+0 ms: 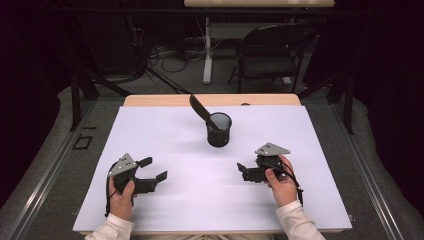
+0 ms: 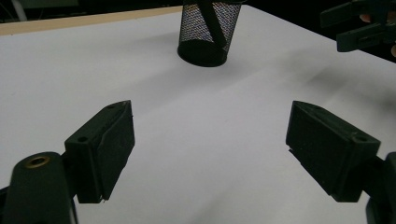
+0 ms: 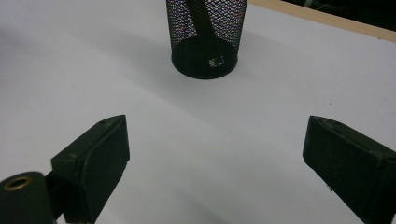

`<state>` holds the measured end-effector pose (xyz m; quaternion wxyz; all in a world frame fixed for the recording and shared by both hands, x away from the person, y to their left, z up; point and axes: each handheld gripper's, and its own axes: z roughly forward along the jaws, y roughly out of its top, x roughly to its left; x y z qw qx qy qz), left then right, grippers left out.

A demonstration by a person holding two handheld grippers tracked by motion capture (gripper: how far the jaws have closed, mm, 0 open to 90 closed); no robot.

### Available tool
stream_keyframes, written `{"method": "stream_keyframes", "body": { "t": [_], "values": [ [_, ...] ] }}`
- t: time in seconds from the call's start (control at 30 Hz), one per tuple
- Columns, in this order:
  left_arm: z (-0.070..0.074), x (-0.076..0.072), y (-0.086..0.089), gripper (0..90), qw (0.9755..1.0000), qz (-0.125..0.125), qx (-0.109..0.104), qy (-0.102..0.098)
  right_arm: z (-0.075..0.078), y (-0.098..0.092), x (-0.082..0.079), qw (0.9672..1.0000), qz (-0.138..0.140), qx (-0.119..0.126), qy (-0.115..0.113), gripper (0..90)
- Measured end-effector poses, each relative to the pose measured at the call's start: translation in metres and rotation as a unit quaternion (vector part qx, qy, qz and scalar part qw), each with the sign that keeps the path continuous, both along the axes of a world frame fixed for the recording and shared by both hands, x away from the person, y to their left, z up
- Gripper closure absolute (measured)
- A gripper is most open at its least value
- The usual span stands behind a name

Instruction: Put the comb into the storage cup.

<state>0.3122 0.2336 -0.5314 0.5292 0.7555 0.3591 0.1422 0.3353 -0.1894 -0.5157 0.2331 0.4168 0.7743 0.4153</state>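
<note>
Both grippers rest spread and empty on the table, the cup apart from them.

The mesh cup [image 1: 219, 129] stands upright near the table's [image 1: 165, 130] centre, a dark tool [image 1: 201, 109], perhaps a spatula, leaning in it toward 11 o'clock. The left gripper [image 1: 154, 169] lies at the cup's 8 o'clock, the right gripper [image 1: 242, 170] at its 5 o'clock, each with jaws wide apart, holding nothing.

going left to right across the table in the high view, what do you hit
left gripper → mesh cup with a dark tool leaning in it → right gripper
</note>
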Motion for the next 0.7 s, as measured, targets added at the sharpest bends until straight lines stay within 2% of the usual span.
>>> {"method": "stream_keyframes", "body": {
  "t": [0.7],
  "values": [
    [-0.0018,0.0011,-0.0002,16.0,1.0,0.0,-0.005,0.004,-0.0009,0.0007,0.0001,1.0,-0.001,-0.001,0.001,7.1]
  ]
}}
